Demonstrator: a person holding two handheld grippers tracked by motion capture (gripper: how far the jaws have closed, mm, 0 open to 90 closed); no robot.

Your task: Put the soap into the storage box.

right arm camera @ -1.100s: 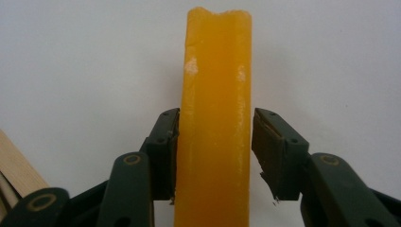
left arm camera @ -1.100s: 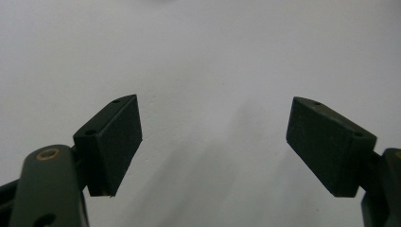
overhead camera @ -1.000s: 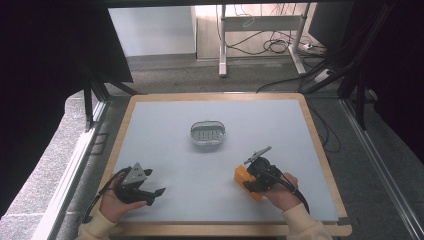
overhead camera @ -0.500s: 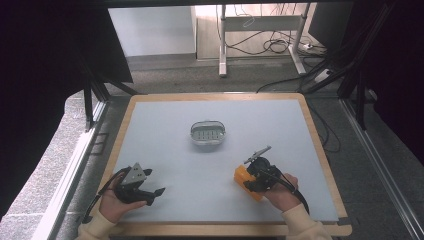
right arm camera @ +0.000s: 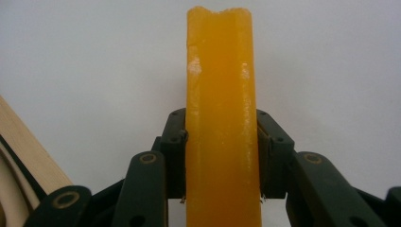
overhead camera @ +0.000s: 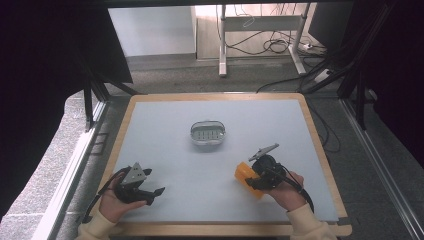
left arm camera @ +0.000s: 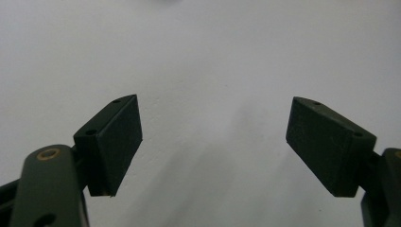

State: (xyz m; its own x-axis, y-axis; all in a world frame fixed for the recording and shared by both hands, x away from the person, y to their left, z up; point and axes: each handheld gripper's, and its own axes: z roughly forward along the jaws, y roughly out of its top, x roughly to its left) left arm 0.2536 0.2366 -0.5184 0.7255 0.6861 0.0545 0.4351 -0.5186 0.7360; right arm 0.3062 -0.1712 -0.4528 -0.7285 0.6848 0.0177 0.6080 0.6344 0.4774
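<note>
An orange, soap-like bar [right arm camera: 220, 71] stands upright between the pads of my right gripper [right arm camera: 221, 158], which is shut on its two long sides. In the high view the orange bar [overhead camera: 243, 172] sticks out to the left of the right gripper [overhead camera: 249, 180], low over the front right of the mat. My left gripper [overhead camera: 154, 196] rests at the front left, pointing right. Its jaws stand wide apart in the left gripper view [left arm camera: 213, 142] with only bare mat between them. A small oval clear dish [overhead camera: 207, 134] with a ridged insert sits at the mat's middle.
A pale grey mat [overhead camera: 165, 130] covers the table inside a wooden rim [overhead camera: 319, 145]. A piece of that wooden edge [right arm camera: 23, 146] shows at the left of the right gripper view. Dark curtains, metal frame legs and floor cables surround the table.
</note>
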